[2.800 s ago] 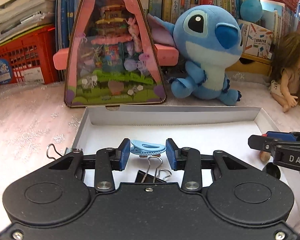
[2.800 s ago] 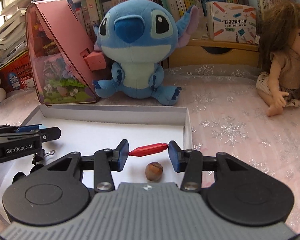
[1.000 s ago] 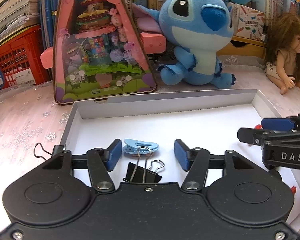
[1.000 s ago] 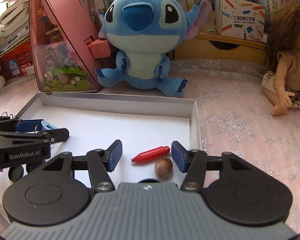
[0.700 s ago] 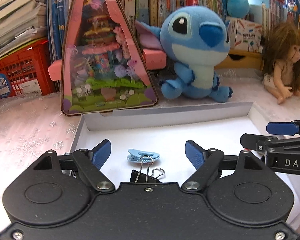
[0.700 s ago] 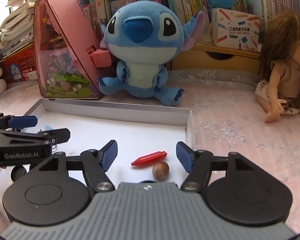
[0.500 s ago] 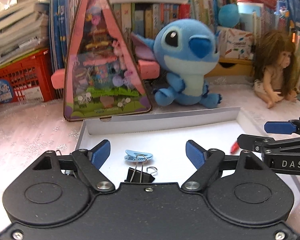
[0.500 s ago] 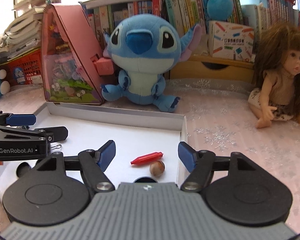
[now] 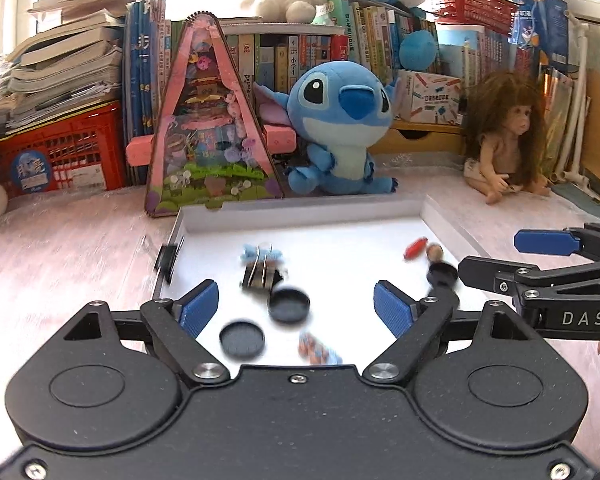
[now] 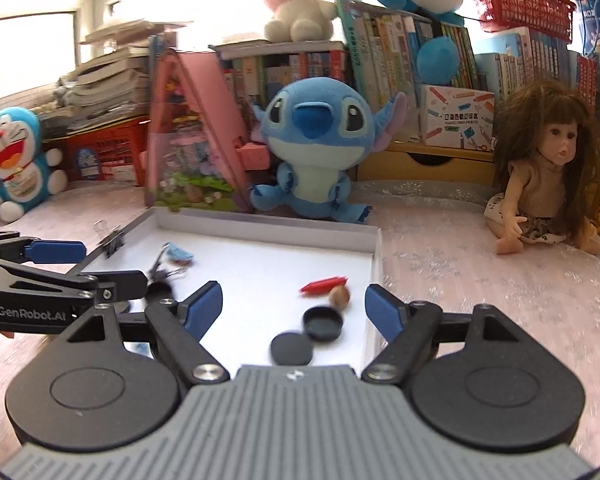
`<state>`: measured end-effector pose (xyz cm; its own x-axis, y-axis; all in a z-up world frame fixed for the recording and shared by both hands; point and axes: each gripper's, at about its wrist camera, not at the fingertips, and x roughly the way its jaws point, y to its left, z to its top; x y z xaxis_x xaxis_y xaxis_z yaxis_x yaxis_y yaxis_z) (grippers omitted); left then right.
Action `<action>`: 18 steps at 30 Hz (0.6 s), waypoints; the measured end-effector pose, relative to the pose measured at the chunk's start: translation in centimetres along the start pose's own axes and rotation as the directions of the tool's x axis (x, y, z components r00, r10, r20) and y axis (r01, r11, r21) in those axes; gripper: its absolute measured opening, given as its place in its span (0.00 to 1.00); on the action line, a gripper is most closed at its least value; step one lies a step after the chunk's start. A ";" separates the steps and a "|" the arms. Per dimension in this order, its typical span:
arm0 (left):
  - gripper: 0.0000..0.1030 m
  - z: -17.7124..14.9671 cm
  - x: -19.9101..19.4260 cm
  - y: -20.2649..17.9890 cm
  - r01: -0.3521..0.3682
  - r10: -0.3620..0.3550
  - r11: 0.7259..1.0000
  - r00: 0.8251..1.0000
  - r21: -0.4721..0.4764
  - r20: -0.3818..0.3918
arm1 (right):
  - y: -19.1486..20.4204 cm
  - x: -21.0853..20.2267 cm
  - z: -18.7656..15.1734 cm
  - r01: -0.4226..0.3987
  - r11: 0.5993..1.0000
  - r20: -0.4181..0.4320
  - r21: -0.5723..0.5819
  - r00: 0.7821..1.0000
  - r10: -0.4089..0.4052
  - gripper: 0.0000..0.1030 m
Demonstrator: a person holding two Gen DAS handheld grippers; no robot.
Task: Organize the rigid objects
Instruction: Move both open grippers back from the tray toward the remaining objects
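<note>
A white shallow box (image 9: 324,210) (image 10: 268,226) lies on the pink cloth. In it lie a light blue clip (image 9: 260,254) (image 10: 179,255), a black binder clip (image 9: 260,276), black round caps (image 9: 289,305) (image 10: 323,323), a red crayon-like piece (image 9: 416,247) (image 10: 323,284) and a brown nut (image 9: 434,251) (image 10: 339,296). My left gripper (image 9: 296,312) is open and empty above the box's near part. My right gripper (image 10: 294,308) is open and empty above the box's near right part. Each gripper shows in the other's view.
A blue Stitch plush (image 9: 340,128), a pink triangular toy house (image 9: 210,140) and a doll (image 10: 540,176) stand behind the box. Bookshelves and a red crate (image 9: 56,152) line the back. Another binder clip (image 9: 168,258) sits on the box's left wall.
Both grippers have let go, opened wide and pulled back and up. The blue clip and the red piece now lie in the box. More of the box floor and the caps show.
</note>
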<state>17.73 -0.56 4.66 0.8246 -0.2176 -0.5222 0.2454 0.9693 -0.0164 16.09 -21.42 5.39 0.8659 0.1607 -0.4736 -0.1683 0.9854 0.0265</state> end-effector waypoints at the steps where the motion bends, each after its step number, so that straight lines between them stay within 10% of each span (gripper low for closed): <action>1: 0.81 -0.5 -0.5 -0.1 -0.003 0.003 1.000 1.000 0.002 0.001 | 0.3 -0.5 -0.4 -0.002 1.000 0.007 -0.006 1.000 0.002 0.85; 18: 0.81 -8.9 -7.7 0.0 -0.033 0.033 0.999 0.999 -0.026 0.001 | 3.8 -7.5 -7.4 -0.177 0.971 0.008 -0.158 0.983 0.181 0.88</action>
<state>6.87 2.17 1.09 0.8326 -0.1853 -0.5219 0.2047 0.9786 -0.0209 5.49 -19.28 2.52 0.8248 0.3366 -0.4543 -0.3914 0.9198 -0.0291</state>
